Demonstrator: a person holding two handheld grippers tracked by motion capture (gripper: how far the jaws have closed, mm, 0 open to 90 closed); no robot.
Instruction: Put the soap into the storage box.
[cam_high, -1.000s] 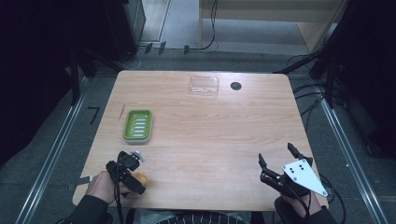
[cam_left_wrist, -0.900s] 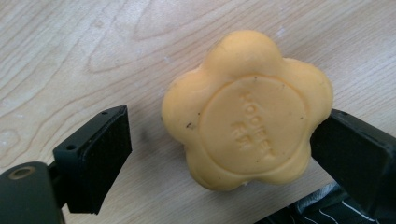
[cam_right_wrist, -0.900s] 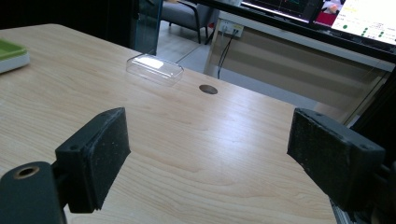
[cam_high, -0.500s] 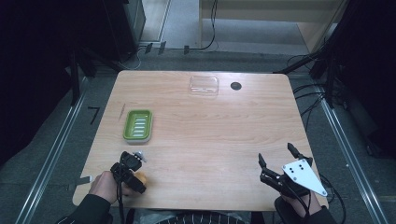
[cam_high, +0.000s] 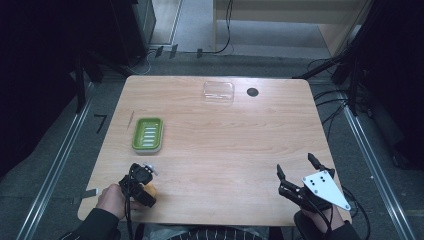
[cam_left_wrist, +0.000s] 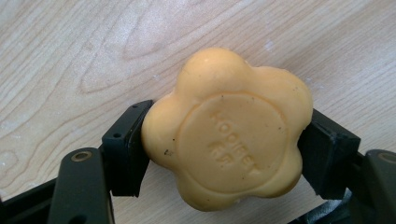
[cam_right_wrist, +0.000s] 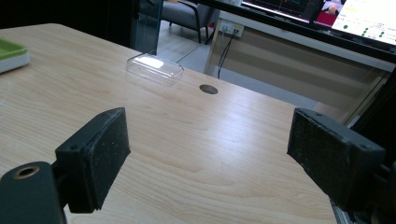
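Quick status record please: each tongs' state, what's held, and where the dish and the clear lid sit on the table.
left tongs: shut on the yellow flower-shaped soap, near the table's front left corner
soap: pinched on two opposite sides by the pads, embossed face toward the left gripper view's camera
right tongs: open, holding nothing, near the front right corner
green soap dish: left part of the table, beyond the left tongs, nothing in it
clear lid: far edge, near the middle
round hole: just right of the lid

One soap (cam_left_wrist: 226, 128) — one dish (cam_high: 147, 134) — one lid (cam_high: 218, 92).
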